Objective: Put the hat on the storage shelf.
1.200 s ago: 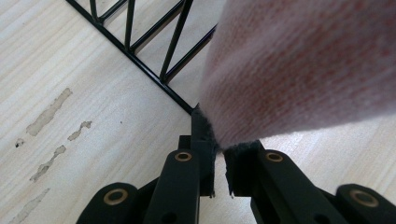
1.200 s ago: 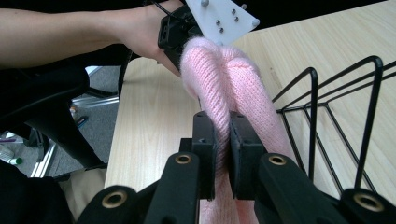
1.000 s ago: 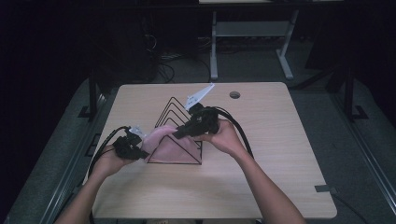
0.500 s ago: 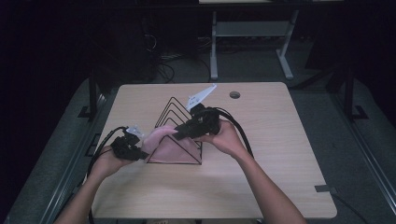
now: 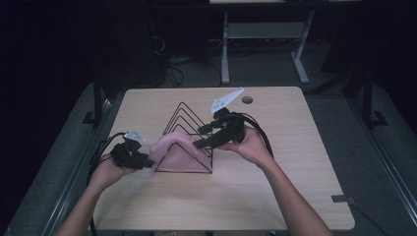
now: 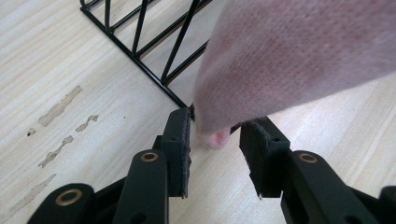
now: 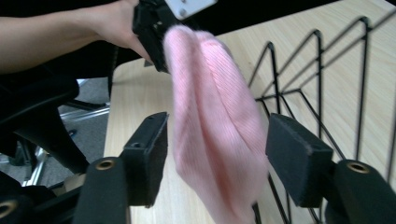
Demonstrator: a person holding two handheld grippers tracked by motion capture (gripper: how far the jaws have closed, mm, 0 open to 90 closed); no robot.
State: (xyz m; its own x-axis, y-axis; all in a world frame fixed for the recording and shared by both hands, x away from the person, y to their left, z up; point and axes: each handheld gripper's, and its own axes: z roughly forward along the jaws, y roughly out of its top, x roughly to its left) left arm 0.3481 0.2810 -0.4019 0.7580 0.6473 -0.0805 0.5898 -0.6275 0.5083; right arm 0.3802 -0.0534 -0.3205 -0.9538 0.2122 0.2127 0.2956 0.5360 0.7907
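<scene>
Nearest, left gripper view: left gripper [image 6: 214, 154], jaws parted, having just been opening; the lower corner of a pink knit cloth [image 6: 299, 60] hangs between the pads, which appear clear of it, though the left pad sits very close and contact is hard to rule out. This view alone shows pale scuff marks [image 6: 60, 105] on the wooden table [image 6: 60, 46].

Right gripper view: right gripper [image 7: 217, 161], jaws spread wide, likewise just opened; the cloth [image 7: 219, 121] droops between the pads, touching neither. Beyond it, the other gripper and the hand [image 7: 109, 23] holding it, seen at the cloth's far end.

High view: the cloth [image 5: 172, 147] lies draped over the near end of a black wire rack [image 5: 189, 120] of triangular dividers, left of table centre. Left gripper [image 5: 146, 161] at its left edge, right gripper [image 5: 199, 138] at its right. Farther back, a round grommet hole [image 5: 247, 100] in the tabletop [image 5: 295, 172].
</scene>
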